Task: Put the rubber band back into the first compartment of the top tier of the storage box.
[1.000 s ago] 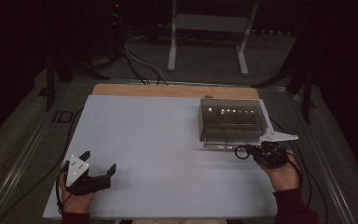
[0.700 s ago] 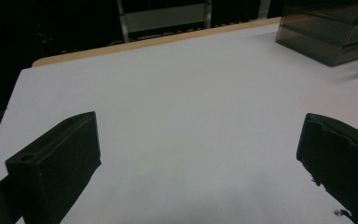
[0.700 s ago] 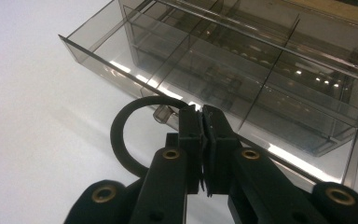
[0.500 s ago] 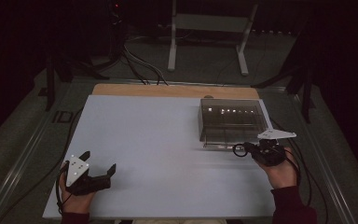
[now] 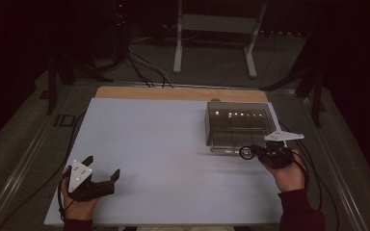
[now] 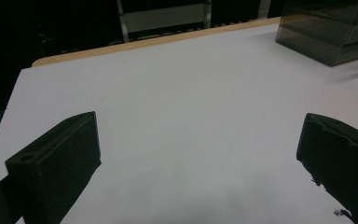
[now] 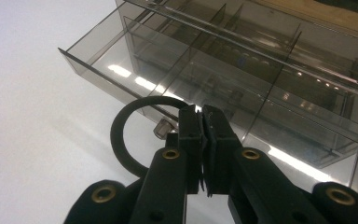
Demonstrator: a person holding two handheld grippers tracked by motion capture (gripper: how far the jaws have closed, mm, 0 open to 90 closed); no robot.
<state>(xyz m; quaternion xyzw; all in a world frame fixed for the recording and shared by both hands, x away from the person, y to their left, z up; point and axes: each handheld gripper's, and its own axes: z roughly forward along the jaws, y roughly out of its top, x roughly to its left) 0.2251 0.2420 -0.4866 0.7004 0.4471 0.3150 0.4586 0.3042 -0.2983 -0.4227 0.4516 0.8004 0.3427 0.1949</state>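
A smoky clear plastic drawer box (image 5: 241, 122) stands at the right of the white table (image 5: 173, 144). Its lower drawer (image 7: 135, 65) is pulled out toward me and has several divided compartments. My right gripper (image 5: 253, 151) is just in front of that drawer, shut on a black rubber ring (image 7: 116, 134). The ring (image 5: 244, 152) sticks out to the left of the jaws, whose tips (image 7: 201, 125) are level with the drawer's front wall. My left gripper (image 5: 102, 167) rests at the table's near left, open, with nothing between its jaws (image 6: 200, 154).
The box (image 6: 335, 32) is far off to the right of the left gripper. A wooden strip (image 5: 183, 94) runs along the table's far edge. Beyond it, a metal stand (image 5: 217, 29) and cables (image 5: 139, 62) are on the dark floor. White table surface spreads between the two hands.
The right gripper has crept slightly toward the drawer with the ring still in it. The left gripper has not moved.
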